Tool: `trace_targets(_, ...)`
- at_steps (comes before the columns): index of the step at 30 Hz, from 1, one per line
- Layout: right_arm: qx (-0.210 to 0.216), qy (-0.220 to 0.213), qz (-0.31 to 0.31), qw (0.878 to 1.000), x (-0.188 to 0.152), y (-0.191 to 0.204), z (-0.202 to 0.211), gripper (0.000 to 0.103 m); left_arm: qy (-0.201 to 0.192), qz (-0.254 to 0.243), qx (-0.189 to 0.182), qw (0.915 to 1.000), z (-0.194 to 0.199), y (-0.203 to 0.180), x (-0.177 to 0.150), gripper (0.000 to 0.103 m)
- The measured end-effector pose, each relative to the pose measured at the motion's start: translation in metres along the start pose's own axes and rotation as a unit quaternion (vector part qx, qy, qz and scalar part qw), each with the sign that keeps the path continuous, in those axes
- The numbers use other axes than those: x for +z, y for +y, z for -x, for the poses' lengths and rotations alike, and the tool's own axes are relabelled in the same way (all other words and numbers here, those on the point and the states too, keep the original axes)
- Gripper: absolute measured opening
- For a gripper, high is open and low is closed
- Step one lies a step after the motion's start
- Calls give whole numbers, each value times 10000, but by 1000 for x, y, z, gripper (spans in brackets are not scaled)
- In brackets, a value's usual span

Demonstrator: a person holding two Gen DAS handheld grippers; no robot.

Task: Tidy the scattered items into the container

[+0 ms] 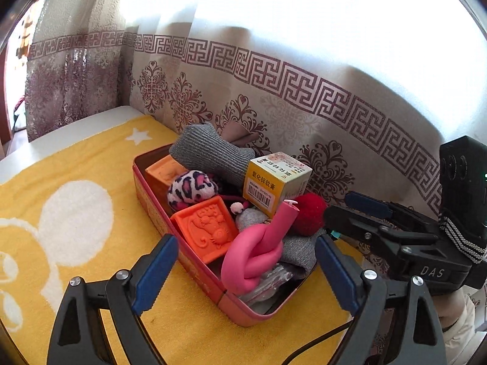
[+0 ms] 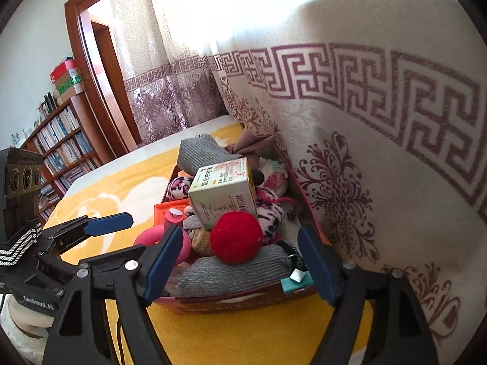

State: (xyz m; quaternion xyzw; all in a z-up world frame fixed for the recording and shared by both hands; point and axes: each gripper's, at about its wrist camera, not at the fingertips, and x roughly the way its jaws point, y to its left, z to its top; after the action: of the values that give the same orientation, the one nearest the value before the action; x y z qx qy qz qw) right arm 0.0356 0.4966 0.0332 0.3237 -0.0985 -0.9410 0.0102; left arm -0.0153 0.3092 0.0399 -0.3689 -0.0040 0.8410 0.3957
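Pink-red tin formed the container (image 1: 158, 213), which was found directly ahead of the left gripper (image 1: 246, 273) on a yellow towel (image 1: 91, 158). It was heaped above its rim. Two orange blocks (image 1: 207, 228) were noted along the side nearer that gripper's left finger, with a leopard-print plush (image 1: 190, 188) between them. A knotted pink tube (image 1: 252, 258) lay closest to the fingertips, a grey knitted pouch (image 1: 210, 149) at the far end, and a boxed ointment (image 1: 274, 179) and red pompom (image 1: 307, 214) on top of the pile.

Seen ahead of the right gripper (image 2: 240, 261), the pompom (image 2: 236, 237) rested on a second grey pouch (image 2: 231, 276) at the near wall.

Both grippers were recorded spread wide, nothing held between the fingers of either. The right one was placed just beside the tin, against the patterned curtain (image 1: 304, 97).

No loose item was seen on the towel in either view. The tidying was judged essentially complete; only settling the overfull heap might remain.
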Motion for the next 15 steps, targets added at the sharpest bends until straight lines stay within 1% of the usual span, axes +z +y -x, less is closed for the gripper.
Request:
trace_targets(2,-16,-161,-92,9998,-3,-4,16,82,-158,-115,427,9989,11,-4,-1,93)
trace_targets(4,-84,-301,-238,9992,-7,-9,30,85,-363,-270,844,9954,23,-8,-2,93)
trace_targets(5,-138,-360,-308,9988,-10,-12,36,86,-459,-315,972,9937,29,-9,-3,98)
trace_targets(6,-188,-409,-354,9984,-13,-15,41,86,-560,-325,1064,9922,35,-10,-3,102)
trace_targets(8,-251,-486,-371,9978,-18,-16,48,86,-743,-265,1163,9901,45,-10,-5,102)
trace_targets(11,-249,-490,-299,9980,-25,-12,54,86,-753,-191,1341,9879,52,-12,-6,102)
trace_targets(13,-211,-464,-304,9982,-28,-8,53,86,-740,-242,1551,9848,55,-17,-8,102)
trace_targets(15,-155,-452,-338,9983,-32,-7,54,86,-751,-321,1668,9826,57,-23,-12,102)
